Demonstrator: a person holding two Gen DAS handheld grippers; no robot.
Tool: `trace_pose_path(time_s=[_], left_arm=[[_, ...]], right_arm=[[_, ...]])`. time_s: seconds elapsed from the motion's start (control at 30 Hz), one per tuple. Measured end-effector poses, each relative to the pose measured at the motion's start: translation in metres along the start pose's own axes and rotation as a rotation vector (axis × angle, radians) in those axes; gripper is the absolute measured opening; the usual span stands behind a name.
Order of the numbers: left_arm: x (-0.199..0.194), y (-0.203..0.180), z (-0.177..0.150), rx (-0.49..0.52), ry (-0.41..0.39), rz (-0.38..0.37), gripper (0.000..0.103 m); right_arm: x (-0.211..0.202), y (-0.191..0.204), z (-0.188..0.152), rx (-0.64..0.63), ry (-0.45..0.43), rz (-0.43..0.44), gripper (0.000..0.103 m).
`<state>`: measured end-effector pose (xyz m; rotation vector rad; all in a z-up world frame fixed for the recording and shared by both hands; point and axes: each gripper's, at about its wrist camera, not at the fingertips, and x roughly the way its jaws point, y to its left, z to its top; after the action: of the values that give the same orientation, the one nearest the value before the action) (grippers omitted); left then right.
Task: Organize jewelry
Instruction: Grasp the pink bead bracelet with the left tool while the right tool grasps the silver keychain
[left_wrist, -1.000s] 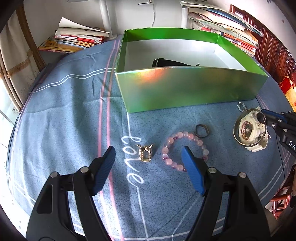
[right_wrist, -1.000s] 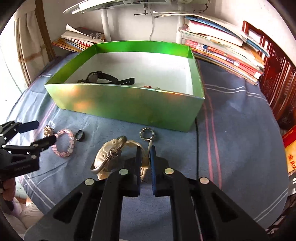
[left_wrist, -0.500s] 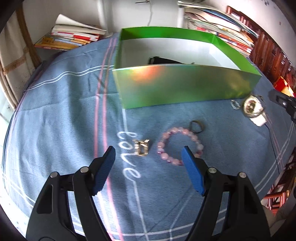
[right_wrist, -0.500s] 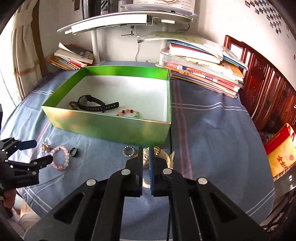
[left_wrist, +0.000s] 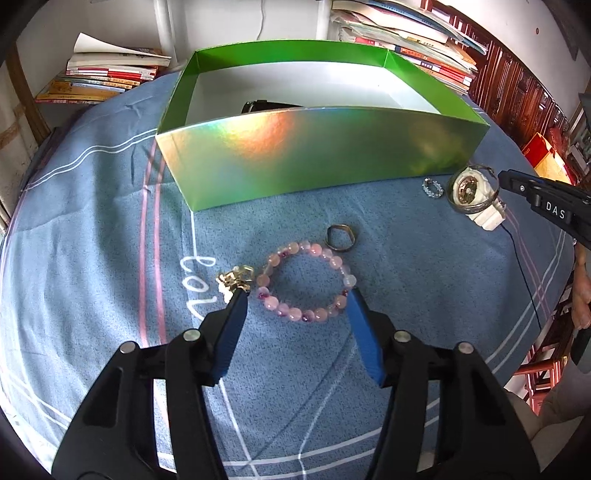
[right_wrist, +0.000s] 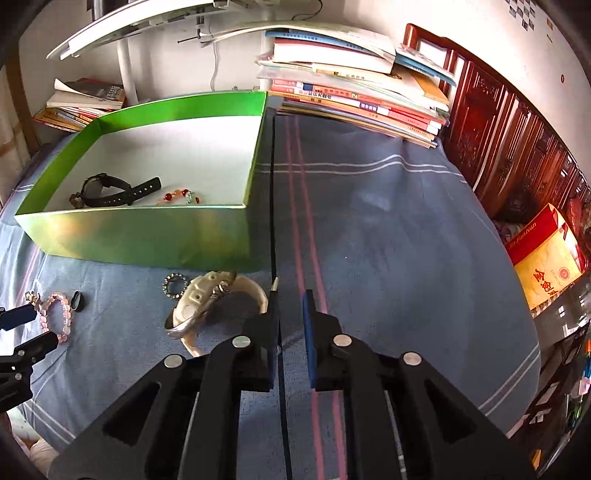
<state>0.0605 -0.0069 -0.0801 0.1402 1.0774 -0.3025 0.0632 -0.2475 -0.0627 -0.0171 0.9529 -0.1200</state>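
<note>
Green box (left_wrist: 325, 155) on blue cloth; all placed relative to it. In front: pink bead bracelet (left_wrist: 306, 282), flanked by spread left gripper (left_wrist: 297, 295), gold ring (left_wrist: 236, 280) touching its left fingertip. Near front right corner: white watch (right_wrist: 207, 302), right gripper (right_wrist: 290, 295) beside it, parted, empty. Inside: black watch (right_wrist: 107, 190).
</note>
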Motion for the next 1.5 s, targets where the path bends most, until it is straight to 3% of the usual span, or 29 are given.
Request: trace_pose_path(time_s=[0.2,0.3,0.37,0.43,0.53,0.8,0.93,1.07,1.17,1.27,1.3,1.43,1.5], left_arm=[[0.007,0.005,0.007,-0.024,-0.004,-0.007,0.044],[0.007,0.012,0.01,-0.049,0.005,-0.047,0.043],[0.007,0.016,0.01,-0.067,0.004,-0.061,0.038],[0.008,0.018,0.011,-0.071,0.003,-0.061,0.025],[0.009,0.015,0.012,-0.064,0.004,-0.063,0.019],[0.009,0.01,0.011,-0.036,-0.009,-0.016,0.02],[0.011,0.004,0.012,-0.018,-0.016,0.009,0.022],[0.011,0.006,0.012,-0.019,-0.019,0.001,0.022],[0.009,0.007,0.01,-0.02,-0.023,0.003,0.022],[0.009,0.006,0.008,-0.02,-0.028,0.008,0.023],[0.008,0.006,0.008,-0.02,-0.03,0.007,0.023],[0.008,0.005,0.007,-0.022,-0.033,0.005,0.023],[0.008,0.006,0.006,-0.024,-0.035,0.004,0.023]], right_arm=[[0.007,0.002,-0.001,-0.01,0.011,-0.004,0.018],[0.007,0.001,-0.001,-0.008,0.009,-0.009,0.021],[0.008,-0.001,-0.001,-0.001,0.011,-0.013,0.022],[0.009,-0.002,0.0,0.004,0.011,-0.018,0.022],[0.008,-0.002,0.0,0.01,0.011,-0.006,0.022],[-0.014,0.002,0.007,0.047,-0.04,0.147,0.022],[-0.012,0.007,0.011,0.068,-0.046,0.13,0.022],[-0.013,-0.005,0.013,0.166,-0.037,0.222,0.023],[-0.007,-0.003,0.014,0.167,-0.001,0.241,0.037],[-0.003,0.007,0.012,0.145,0.009,0.232,0.038],[-0.003,0.011,0.011,0.13,0.008,0.237,0.037],[-0.011,0.029,0.009,0.029,-0.013,0.229,0.008],[-0.017,0.034,0.007,-0.001,-0.035,0.239,0.007]])
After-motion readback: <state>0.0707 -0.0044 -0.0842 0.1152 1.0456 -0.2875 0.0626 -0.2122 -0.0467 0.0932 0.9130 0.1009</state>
